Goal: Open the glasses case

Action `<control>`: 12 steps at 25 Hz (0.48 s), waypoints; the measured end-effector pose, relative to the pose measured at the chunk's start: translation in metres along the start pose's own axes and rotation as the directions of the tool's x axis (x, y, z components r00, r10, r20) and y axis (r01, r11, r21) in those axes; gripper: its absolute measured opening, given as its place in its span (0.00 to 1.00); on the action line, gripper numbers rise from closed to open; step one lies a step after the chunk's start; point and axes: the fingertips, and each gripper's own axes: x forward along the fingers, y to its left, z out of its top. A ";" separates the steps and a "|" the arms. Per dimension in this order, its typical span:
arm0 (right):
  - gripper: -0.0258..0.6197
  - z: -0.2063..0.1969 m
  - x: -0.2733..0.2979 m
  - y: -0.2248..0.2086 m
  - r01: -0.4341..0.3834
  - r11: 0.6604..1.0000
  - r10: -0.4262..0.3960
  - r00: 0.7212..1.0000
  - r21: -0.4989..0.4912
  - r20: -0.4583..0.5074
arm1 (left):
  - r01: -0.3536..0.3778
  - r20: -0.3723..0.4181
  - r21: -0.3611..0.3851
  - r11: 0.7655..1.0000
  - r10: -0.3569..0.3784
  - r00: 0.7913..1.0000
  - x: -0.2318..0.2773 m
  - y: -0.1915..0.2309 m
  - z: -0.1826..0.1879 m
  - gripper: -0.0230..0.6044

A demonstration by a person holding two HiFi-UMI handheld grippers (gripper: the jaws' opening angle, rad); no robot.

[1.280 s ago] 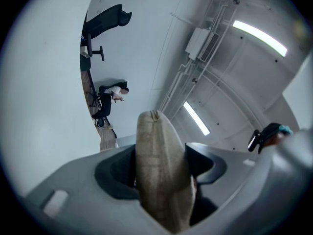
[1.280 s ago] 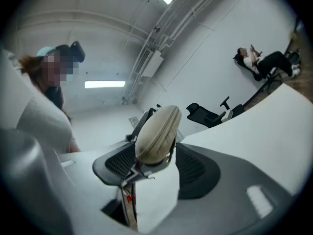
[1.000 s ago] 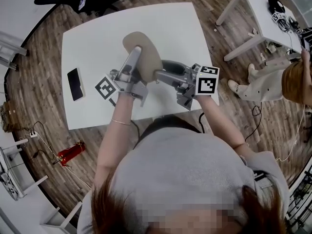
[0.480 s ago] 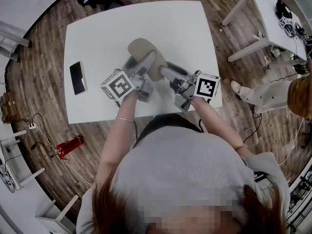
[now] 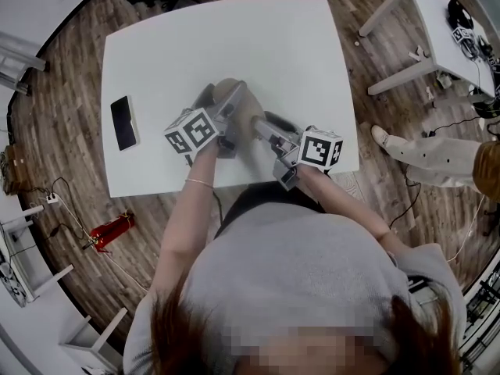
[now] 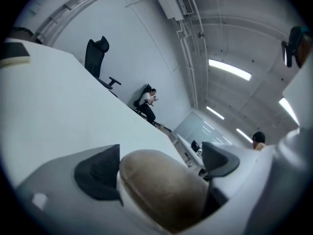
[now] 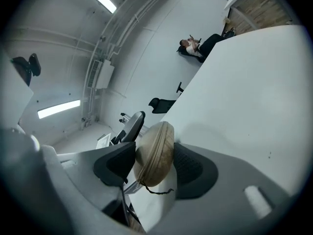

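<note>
The tan oval glasses case [image 5: 248,104] sits low over the white table [image 5: 234,37], between both grippers. My left gripper [image 5: 224,94] straddles one end. In the left gripper view the case [image 6: 161,185] fills the space between the dark pads [image 6: 98,173], whose jaws have just been opening and stand wide, not pressing. My right gripper [image 5: 256,122] comes in from the right. In the right gripper view the case [image 7: 155,153] shows edge-on with its zipper seam, and the right gripper [image 7: 154,166] has just been closing, with both pads [image 7: 193,170] against the case's sides.
A black phone [image 5: 123,122] lies near the table's left edge. A second white table [image 5: 437,30] stands at the upper right, with a person's legs [image 5: 437,158] beside it. A red fire extinguisher [image 5: 109,229] lies on the wood floor at the left.
Both grippers have come down toward the tabletop with the case. The left gripper has rolled, so its marker cube now faces up, and its jaws have spread apart.
</note>
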 end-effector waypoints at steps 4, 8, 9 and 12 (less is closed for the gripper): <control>0.41 -0.010 0.005 -0.007 0.058 0.998 -0.058 0.996 -0.006 -0.068 | -0.043 -0.084 0.093 0.995 0.051 0.995 0.009 0.005 -0.011 0.85; 0.41 -0.017 0.001 -0.023 0.147 0.989 -0.145 0.980 0.005 -0.136 | -0.073 -0.111 0.169 0.983 0.092 0.990 0.013 0.006 -0.014 0.85; 0.42 -0.018 -0.001 -0.024 0.171 0.985 -0.173 0.975 -0.024 -0.141 | -0.073 -0.118 0.188 0.979 0.096 0.988 0.013 0.005 -0.016 0.85; 0.52 -0.020 -0.007 -0.029 0.232 0.966 -0.248 0.956 -0.111 -0.156 | -0.078 -0.124 0.221 0.972 0.108 0.986 0.012 0.004 -0.019 0.85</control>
